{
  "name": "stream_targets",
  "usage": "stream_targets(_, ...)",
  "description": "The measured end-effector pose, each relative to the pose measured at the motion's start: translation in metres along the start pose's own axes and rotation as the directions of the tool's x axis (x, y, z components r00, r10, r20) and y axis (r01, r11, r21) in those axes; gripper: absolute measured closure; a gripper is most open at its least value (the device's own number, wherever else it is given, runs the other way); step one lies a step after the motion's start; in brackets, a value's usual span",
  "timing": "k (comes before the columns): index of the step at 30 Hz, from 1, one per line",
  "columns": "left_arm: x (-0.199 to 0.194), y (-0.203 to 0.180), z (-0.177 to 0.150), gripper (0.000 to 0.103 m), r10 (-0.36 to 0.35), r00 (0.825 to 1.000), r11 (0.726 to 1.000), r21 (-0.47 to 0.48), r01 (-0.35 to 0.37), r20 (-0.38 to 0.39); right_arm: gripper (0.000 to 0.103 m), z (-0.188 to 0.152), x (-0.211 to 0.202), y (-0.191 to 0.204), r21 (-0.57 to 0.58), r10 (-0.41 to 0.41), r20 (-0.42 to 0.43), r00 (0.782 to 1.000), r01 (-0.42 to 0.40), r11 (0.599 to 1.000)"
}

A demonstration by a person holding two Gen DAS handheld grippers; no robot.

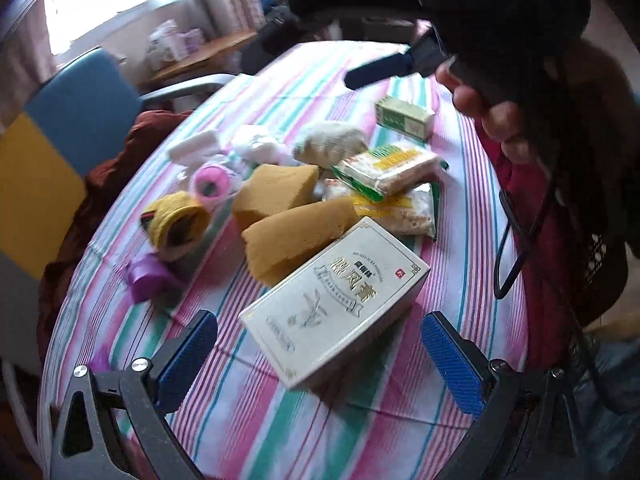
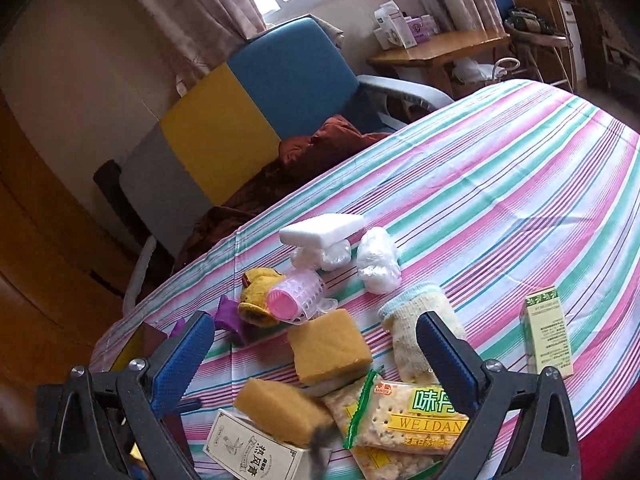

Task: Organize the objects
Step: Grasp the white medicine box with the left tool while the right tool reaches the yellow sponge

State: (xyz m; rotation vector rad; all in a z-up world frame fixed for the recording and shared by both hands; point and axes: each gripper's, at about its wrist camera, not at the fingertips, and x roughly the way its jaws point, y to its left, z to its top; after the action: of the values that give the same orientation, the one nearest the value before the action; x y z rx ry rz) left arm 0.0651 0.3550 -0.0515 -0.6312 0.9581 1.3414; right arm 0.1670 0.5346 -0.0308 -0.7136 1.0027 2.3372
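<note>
**Open grippers over a mixed heap on the striped cloth**

Left to right in the right wrist view: the purple ribbon roll [image 2: 230,316], limp and light; the yellow cloth toy [image 2: 256,296] and pink roller [image 2: 298,296]; two tan sponges [image 2: 330,346], soft, best pinched across their flat faces; the cracker packets [image 2: 416,416], brittle and slippery; the small green box [image 2: 546,332], rigid. Left gripper [image 1: 320,344] stands spread around the stiff white box [image 1: 336,300] without touching; right gripper [image 2: 316,344] is spread, empty.
</note>
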Motion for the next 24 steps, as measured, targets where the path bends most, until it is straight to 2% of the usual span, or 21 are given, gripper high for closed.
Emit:
stream_targets(3,0.009,0.000,0.004,0.001,-0.023,1.000,0.998,0.059,0.024,-0.020,0.000,0.000,0.002,-0.001,0.005,0.003,-0.009,1.000,-0.003,1.000)
stream_targets(7,0.017,-0.001,0.006,0.006,-0.065,0.997,0.995,0.067,0.068,-0.041,0.000,0.000,0.003,-0.001,0.007,0.002,-0.013,1.000,-0.002,1.000)
stream_targets(8,0.017,-0.001,0.006,0.012,-0.067,0.997,0.996,0.063,0.069,-0.034,0.000,0.000,0.003,-0.001,0.007,0.002,-0.014,1.000,-0.002,1.000)
stream_targets(9,0.016,0.000,0.006,0.026,-0.091,0.995,0.994,0.049,0.092,-0.034,0.000,0.000,0.004,-0.001,0.007,0.001,-0.013,1.000,-0.001,1.000)
stream_targets(10,0.016,0.002,0.004,0.032,-0.135,0.990,0.991,0.018,0.136,-0.043,0.000,0.000,0.004,-0.001,0.007,-0.001,-0.016,1.000,0.001,1.000)
stream_targets(15,0.007,-0.006,-0.013,0.046,-0.147,0.989,0.988,-0.051,0.145,-0.033,0.000,-0.001,0.007,0.003,-0.016,-0.013,-0.033,0.999,0.012,1.000)
stream_targets(24,-0.017,-0.030,-0.040,0.047,-0.147,0.989,0.962,-0.230,0.146,0.014,0.000,-0.006,0.013,0.015,-0.089,-0.043,-0.062,0.997,0.038,0.995)
